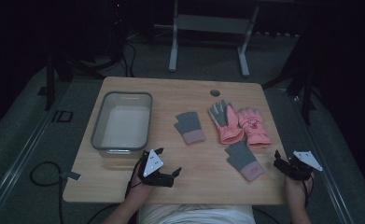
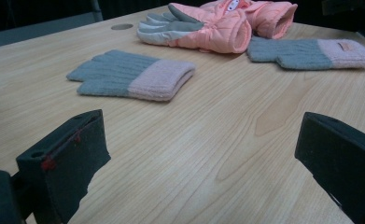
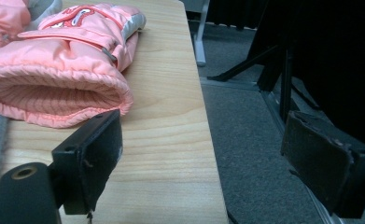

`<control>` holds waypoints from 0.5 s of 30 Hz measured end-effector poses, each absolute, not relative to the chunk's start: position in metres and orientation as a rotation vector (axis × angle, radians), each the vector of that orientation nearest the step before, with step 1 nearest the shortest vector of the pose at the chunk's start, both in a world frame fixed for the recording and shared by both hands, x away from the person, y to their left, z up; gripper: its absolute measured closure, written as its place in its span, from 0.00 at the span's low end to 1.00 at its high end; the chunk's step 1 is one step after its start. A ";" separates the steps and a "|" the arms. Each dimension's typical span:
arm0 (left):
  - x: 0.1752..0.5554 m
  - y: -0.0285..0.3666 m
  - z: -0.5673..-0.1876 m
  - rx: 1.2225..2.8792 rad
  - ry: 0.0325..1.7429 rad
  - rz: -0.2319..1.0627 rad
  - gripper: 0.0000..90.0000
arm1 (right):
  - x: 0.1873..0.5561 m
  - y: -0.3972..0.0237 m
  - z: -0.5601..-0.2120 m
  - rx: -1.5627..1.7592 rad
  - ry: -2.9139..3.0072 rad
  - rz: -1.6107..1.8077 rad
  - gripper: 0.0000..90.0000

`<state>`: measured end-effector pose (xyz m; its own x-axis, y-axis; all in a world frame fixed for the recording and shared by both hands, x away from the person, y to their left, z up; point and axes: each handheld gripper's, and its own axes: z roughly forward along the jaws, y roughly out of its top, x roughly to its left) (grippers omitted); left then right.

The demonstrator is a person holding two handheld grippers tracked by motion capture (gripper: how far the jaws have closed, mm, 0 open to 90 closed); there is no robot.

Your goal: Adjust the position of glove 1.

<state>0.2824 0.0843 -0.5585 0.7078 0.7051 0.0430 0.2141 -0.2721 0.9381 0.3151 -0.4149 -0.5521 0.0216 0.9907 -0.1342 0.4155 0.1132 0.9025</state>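
Note:
Two grey knit gloves with pink cuffs lie flat on the wooden table, one (image 1: 189, 127) (image 2: 133, 74) near the middle and one (image 1: 244, 160) (image 2: 311, 52) toward the front right. Between them sit two pink padded gloves, one (image 1: 225, 122) (image 2: 199, 25) with its grey palm up, the other (image 1: 252, 127) (image 3: 59, 60) beside it on the right. My left gripper (image 1: 168, 161) (image 2: 203, 123) rests open near the front edge, pointing at the gloves, with bare table between its jaws. At the table's right edge my right gripper (image 1: 279, 161) (image 3: 203, 126) is open and holds nothing, its left jaw just short of the pink glove's cuff.
A grey plastic bin (image 1: 97, 123) stands on the left half of the table, just behind my left gripper. A round cable hole (image 1: 215, 92) (image 2: 122, 26) sits near the far edge. The table's right edge (image 3: 208, 140) drops to grey carpet; a metal desk frame (image 1: 173, 46) stands behind.

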 end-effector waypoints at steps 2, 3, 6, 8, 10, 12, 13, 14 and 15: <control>0.282 0.084 -0.559 1.822 0.723 0.563 0.02 | 0.314 -0.414 -0.551 1.437 1.544 0.843 0.14; 0.282 0.085 -0.559 1.822 0.723 0.562 0.02 | 0.314 -0.414 -0.551 1.432 1.548 0.851 0.14; 0.283 0.085 -0.558 1.821 0.725 0.556 0.02 | 0.311 -0.415 -0.548 1.450 1.557 0.862 0.14; 0.283 0.085 -0.558 1.820 0.726 0.555 0.02 | 0.311 -0.417 -0.546 1.457 1.565 0.873 0.14; 0.283 0.085 -0.558 1.820 0.724 0.557 0.02 | 0.313 -0.417 -0.543 1.462 1.580 0.873 0.13; 0.283 0.085 -0.558 1.821 0.723 0.558 0.02 | 0.313 -0.417 -0.542 1.463 1.585 0.877 0.13; 0.283 0.085 -0.558 1.822 0.722 0.560 0.02 | 0.315 -0.416 -0.538 1.451 1.596 0.861 0.13; 0.282 0.085 -0.558 1.822 0.721 0.561 0.02 | 0.315 -0.414 -0.537 1.444 1.601 0.855 0.13; 0.283 0.085 -0.558 1.822 0.721 0.560 0.02 | 0.316 -0.413 -0.536 1.439 1.608 0.849 0.13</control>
